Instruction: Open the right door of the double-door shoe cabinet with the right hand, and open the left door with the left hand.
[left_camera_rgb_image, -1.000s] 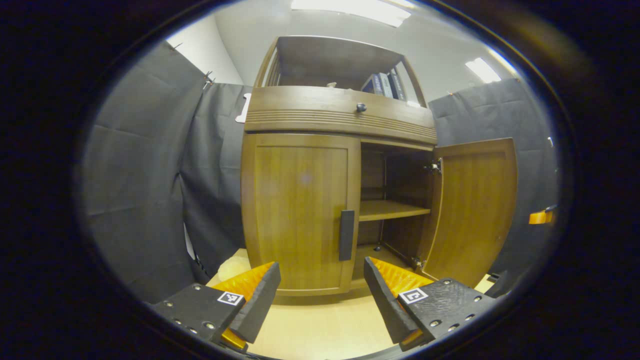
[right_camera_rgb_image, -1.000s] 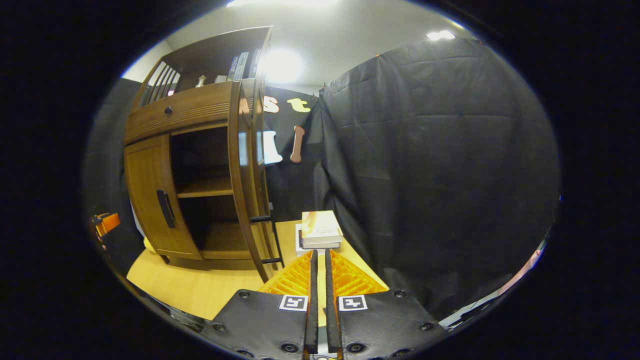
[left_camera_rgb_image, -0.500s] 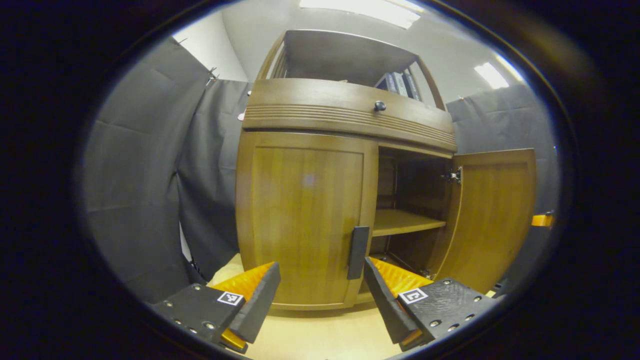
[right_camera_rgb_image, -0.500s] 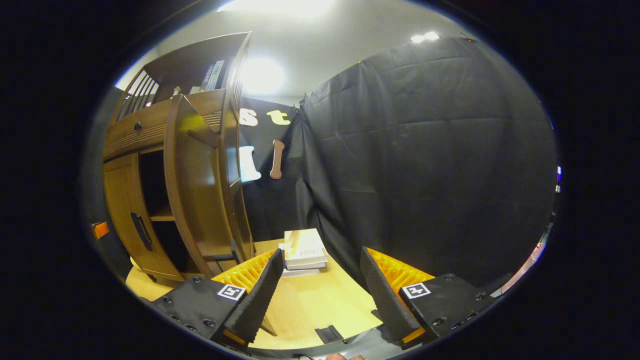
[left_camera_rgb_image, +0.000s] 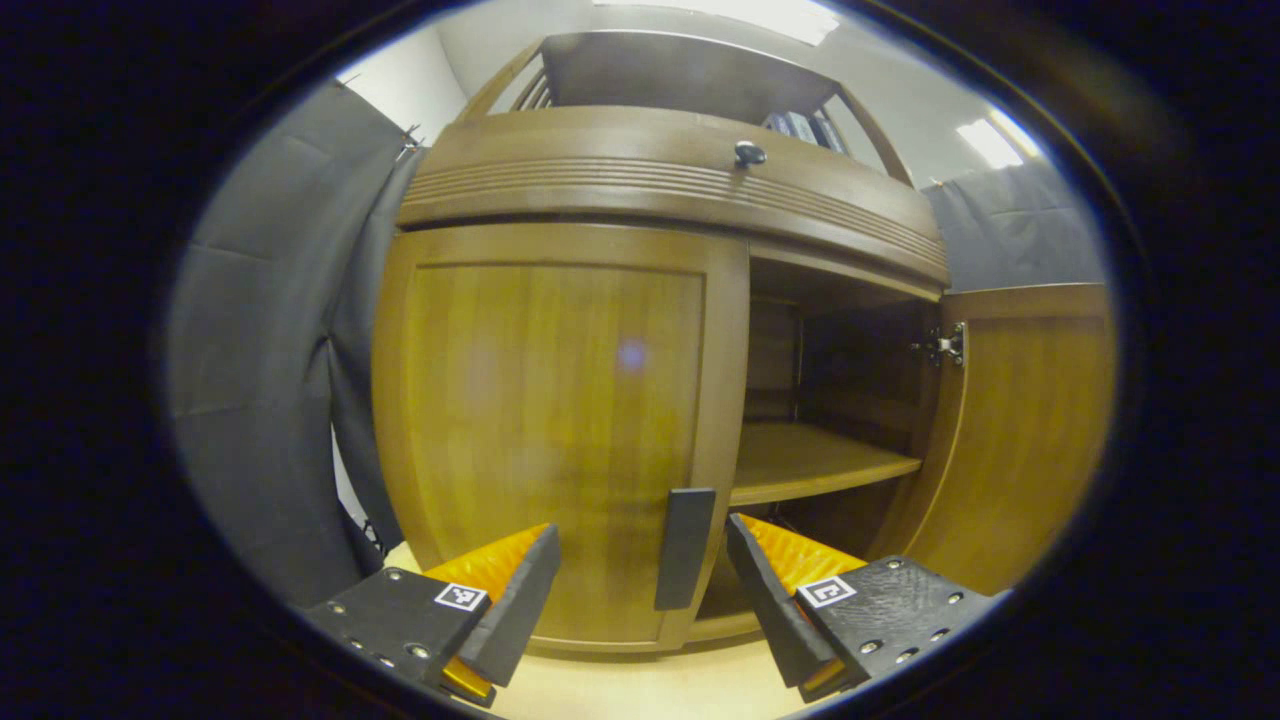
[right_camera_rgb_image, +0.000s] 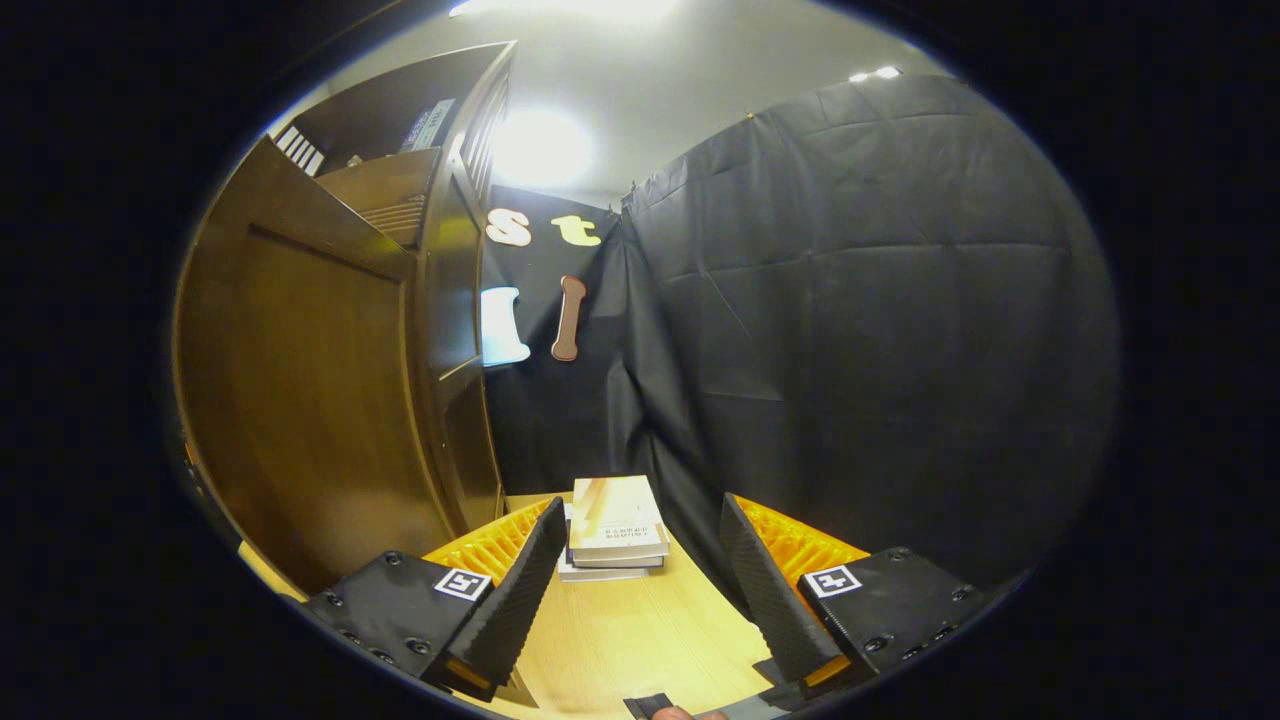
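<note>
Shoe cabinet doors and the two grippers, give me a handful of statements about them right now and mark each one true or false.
1. The right door stands swung open. True.
2. The left door is open too. False: it lies shut against the cabinet front.
3. The left gripper is open, with the left door's dark handle showing between its fingers. True.
4. The right gripper is shut on the right door. False: it is open and holds nothing.
5. A stack of books lies on the table ahead of the right gripper. True.
6. The drawer knob sits below the left door. False: it sits above it.
</note>
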